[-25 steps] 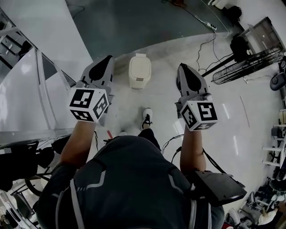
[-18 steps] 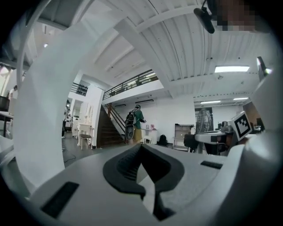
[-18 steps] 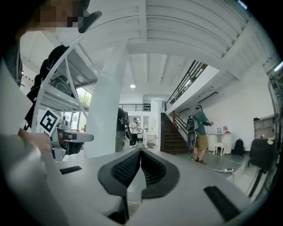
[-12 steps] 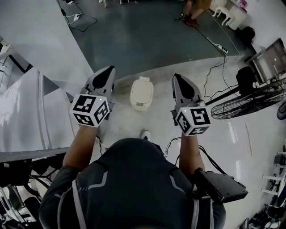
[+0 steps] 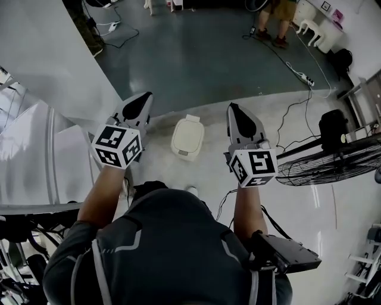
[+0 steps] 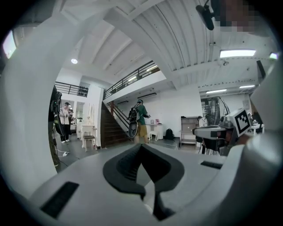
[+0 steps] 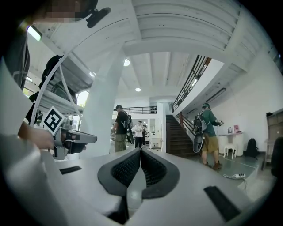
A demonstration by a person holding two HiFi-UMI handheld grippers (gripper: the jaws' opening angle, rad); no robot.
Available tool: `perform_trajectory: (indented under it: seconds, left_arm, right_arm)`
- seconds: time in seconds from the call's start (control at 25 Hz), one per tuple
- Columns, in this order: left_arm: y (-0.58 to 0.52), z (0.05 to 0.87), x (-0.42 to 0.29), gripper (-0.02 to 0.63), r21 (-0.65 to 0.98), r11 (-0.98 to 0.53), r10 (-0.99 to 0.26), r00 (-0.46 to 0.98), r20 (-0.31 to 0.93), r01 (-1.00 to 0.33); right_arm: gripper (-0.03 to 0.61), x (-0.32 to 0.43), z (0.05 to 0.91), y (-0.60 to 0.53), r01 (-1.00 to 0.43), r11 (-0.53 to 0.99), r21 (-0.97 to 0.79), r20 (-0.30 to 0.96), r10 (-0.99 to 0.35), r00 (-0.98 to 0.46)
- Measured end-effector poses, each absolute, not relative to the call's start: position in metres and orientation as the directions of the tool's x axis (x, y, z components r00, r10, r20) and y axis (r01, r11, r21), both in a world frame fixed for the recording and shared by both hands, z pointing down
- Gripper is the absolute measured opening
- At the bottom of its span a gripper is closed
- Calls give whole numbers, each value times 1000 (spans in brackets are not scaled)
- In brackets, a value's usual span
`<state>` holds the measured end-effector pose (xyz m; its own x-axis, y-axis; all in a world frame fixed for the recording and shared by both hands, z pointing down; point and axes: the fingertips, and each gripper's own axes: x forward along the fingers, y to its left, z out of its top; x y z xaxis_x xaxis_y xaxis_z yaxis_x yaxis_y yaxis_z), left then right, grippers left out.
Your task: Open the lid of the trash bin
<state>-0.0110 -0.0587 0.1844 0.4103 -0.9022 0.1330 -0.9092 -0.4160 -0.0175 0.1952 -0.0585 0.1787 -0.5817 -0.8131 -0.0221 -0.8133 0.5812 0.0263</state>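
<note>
A small cream trash bin [image 5: 187,138] stands on the pale floor with its lid down, seen in the head view between my two grippers and a little beyond them. My left gripper [image 5: 144,97] is held in the air to the bin's left, its jaws closed together and holding nothing. My right gripper [image 5: 232,109] hangs to the bin's right, likewise shut and empty. Neither touches the bin. Both gripper views look level across the hall, so the bin is out of their sight; the left gripper [image 6: 140,148] and right gripper [image 7: 140,152] show their pads meeting.
A large floor fan [image 5: 333,164] lies at the right, with cables and a power strip [image 5: 299,75] running across the floor. A white slanted structure [image 5: 36,149] fills the left. People [image 5: 275,18] stand at the far end on the dark floor; stairs [image 7: 179,132] are beyond.
The person has walked forward: the bin has slid down the head view and sits closer. Both grippers keep flanking it and stay shut.
</note>
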Motion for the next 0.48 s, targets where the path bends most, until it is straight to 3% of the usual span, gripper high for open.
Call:
perform_trajectory:
  seconds: [0.48]
  left_arm:
    - [-140,227,-50,9,47,-467,-865,468,181,-883]
  right_arm:
    - [29,157,223,-130,-828,559,-50,76,-824,-561]
